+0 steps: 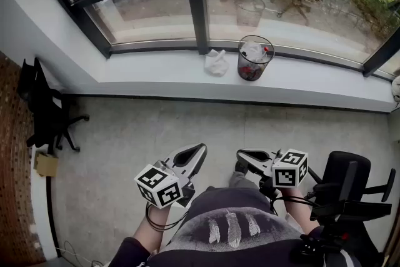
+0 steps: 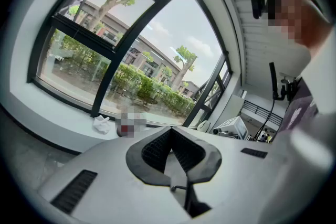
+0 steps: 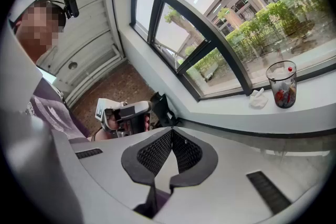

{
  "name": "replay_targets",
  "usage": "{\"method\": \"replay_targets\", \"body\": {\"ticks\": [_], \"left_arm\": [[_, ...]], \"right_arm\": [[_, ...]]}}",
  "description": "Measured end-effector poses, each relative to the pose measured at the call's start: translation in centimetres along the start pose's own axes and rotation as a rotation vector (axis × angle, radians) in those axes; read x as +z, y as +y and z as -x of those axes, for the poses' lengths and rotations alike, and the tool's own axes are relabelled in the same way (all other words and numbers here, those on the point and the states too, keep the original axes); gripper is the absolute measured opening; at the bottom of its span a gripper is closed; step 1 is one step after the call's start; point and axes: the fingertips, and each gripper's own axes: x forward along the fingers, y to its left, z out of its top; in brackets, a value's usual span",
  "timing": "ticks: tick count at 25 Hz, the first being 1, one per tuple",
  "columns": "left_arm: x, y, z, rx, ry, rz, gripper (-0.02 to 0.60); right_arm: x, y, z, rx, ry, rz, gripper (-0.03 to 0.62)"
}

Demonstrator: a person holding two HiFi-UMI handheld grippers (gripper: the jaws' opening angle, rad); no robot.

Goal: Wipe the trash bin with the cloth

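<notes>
A small clear trash bin [image 1: 254, 58] with white and red rubbish inside stands on the white window sill [image 1: 156, 78]. A crumpled white cloth [image 1: 216, 62] lies on the sill just left of it. In the right gripper view the trash bin [image 3: 282, 84] and cloth [image 3: 258, 98] sit far off at the right. The left gripper view shows the cloth [image 2: 101, 124] small on the sill. My left gripper [image 1: 199, 151] and right gripper [image 1: 242, 154] are both shut and empty, held low near my lap, far from the sill.
A black office chair [image 1: 47, 110] stands at the left by the brick wall. Another black chair [image 1: 350, 194] is at my right. Grey floor [image 1: 187, 128] lies between me and the sill. Office equipment [image 2: 231, 126] stands at the far right of the sill.
</notes>
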Motion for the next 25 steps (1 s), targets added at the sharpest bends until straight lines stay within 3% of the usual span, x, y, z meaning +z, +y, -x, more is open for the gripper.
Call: {"method": "replay_targets", "body": {"ticks": [6,11,17,25], "left_arm": [[2.6,-2.8,-11.5,-0.021,0.022,-0.105,-0.003],[4.1,-4.2,-18.0,-0.011,0.009,-0.123,-0.003],[5.8,-3.4,-22.2,0.027,0.036,-0.175,-0.003],[8.2,-1.3,-26.2,-0.005,0.07,-0.23,-0.003]], "right_arm": [[2.5,-8.5,6.4,-0.032,-0.001,-0.011,0.002],[5.4,-13.9,9.9,-0.038,0.001,0.017,0.002],[8.7,-17.0,11.2,-0.045,0.017,0.12,0.002],[10.5,-19.7,10.7,-0.11,0.0,0.101,0.002]]}}
